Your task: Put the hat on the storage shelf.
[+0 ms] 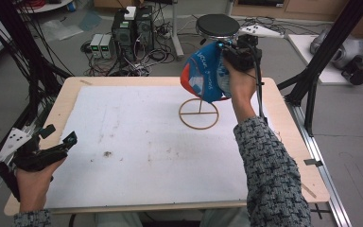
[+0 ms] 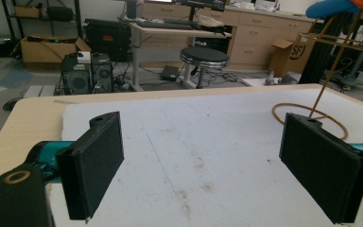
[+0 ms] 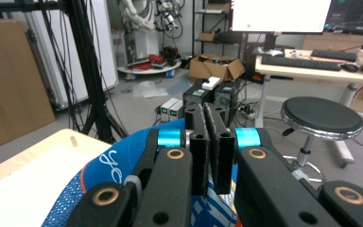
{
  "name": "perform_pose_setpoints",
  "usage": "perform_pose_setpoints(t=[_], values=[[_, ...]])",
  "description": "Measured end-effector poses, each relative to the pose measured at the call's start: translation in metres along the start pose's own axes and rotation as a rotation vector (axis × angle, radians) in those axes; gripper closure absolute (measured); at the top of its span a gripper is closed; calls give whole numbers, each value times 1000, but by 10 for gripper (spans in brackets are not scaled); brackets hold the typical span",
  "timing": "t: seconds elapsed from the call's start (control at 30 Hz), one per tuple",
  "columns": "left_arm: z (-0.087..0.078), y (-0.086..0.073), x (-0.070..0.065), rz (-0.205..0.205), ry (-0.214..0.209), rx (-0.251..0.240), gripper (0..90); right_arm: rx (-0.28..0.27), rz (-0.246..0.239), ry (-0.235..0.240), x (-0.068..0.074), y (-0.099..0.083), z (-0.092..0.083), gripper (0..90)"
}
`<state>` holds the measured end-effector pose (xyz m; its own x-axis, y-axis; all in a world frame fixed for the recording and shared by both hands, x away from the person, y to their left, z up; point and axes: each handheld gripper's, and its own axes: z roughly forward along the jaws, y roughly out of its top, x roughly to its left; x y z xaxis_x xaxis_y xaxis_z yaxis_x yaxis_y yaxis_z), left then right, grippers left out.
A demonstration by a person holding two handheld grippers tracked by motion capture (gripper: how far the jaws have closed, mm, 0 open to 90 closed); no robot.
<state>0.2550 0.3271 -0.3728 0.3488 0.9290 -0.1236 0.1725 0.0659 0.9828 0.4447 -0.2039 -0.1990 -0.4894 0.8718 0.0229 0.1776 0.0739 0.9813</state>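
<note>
Over table [image 1: 283, 109], right gripper [image 1: 238, 47] pinches cap [image 1: 203, 71].

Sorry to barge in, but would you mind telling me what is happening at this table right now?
A person works at a table with a gripper in each hand. The right gripper is shut on a blue and orange cap, holding it up above a small wire stand with a ring base near the far right of the white sheet. The left gripper rests open at the near left, holding nothing.

"sf" logo on cardboard box [image 2: 287, 56]; cap lettering unreadable.
</note>
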Motion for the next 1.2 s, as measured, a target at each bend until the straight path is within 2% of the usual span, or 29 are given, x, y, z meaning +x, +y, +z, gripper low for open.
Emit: perform_pose_setpoints(t=[0.4,1.07,1.2], values=[[0,1,0,2,-3,-2,146,35,-1,32,4,-7,15,884],[1,0,-1,3,-8,2,146,49,4,55,-4,-15,31,867],[1,0,0,2,-8,2,146,60,0,48,-5,-16,33,860]])
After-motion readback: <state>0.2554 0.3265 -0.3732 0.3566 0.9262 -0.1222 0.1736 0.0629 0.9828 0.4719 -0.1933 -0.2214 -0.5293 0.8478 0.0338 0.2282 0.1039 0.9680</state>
